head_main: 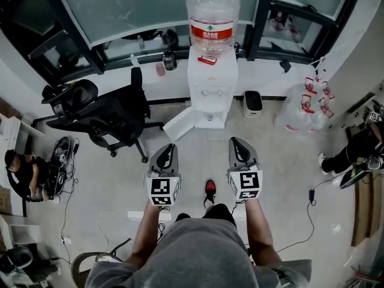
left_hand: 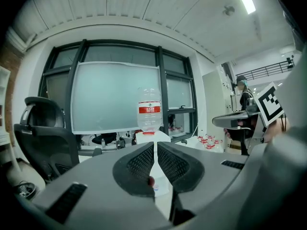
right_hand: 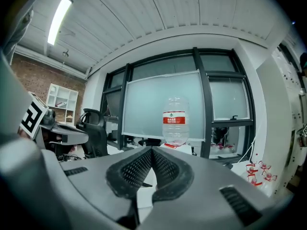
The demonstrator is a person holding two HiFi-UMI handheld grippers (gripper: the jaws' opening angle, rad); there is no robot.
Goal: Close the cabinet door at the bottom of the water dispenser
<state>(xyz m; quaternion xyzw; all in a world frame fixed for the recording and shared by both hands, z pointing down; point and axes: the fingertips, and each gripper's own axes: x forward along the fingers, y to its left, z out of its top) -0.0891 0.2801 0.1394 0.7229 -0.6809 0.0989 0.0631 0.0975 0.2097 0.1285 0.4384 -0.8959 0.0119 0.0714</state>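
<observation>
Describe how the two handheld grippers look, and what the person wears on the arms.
Both the left gripper and right gripper have smooth grey shells tapering toward the jaws. Each carries a white cube with black square markers. The pads are black with a dotted mesh texture. The person wears a grey short-sleeved shirt.

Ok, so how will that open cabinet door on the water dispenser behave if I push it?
The cabinet door looks like a thin rigid panel, so it should probably swing lightly rather than flex. The bottle on the water dispenser looks empty, so the unit may shift under a hard push.
</observation>
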